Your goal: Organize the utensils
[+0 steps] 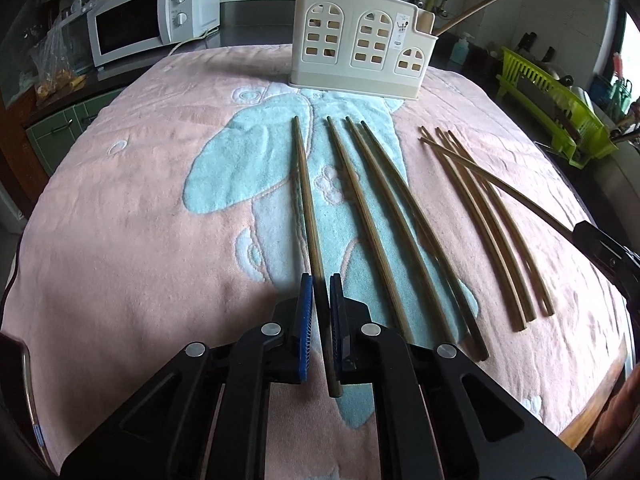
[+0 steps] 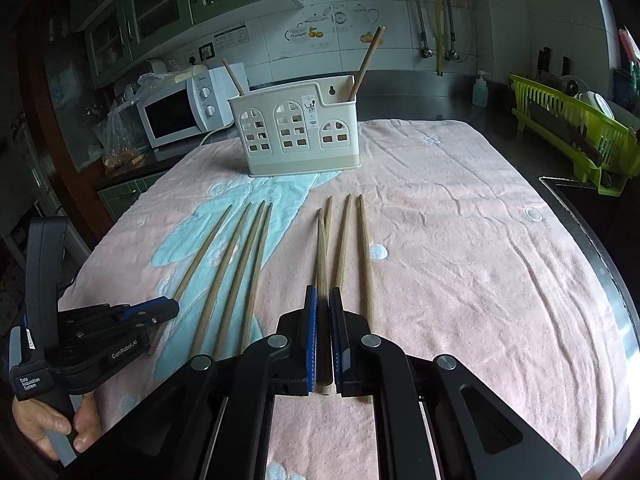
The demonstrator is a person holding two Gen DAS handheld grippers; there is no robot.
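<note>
On towel: left gripper angled down, fingers clamping chopstick; right gripper likewise, apparently pinching another chopstick.

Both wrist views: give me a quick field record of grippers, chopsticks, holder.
left gripper: shut on the leftmost chopstick of the left group
right gripper: shut on a chopstick of the right group
left group: four chopsticks on the towel, one of them gripped
right group: four chopsticks, one of them gripped
holder: upright at the far end of the towel, two chopsticks already in it
</note>
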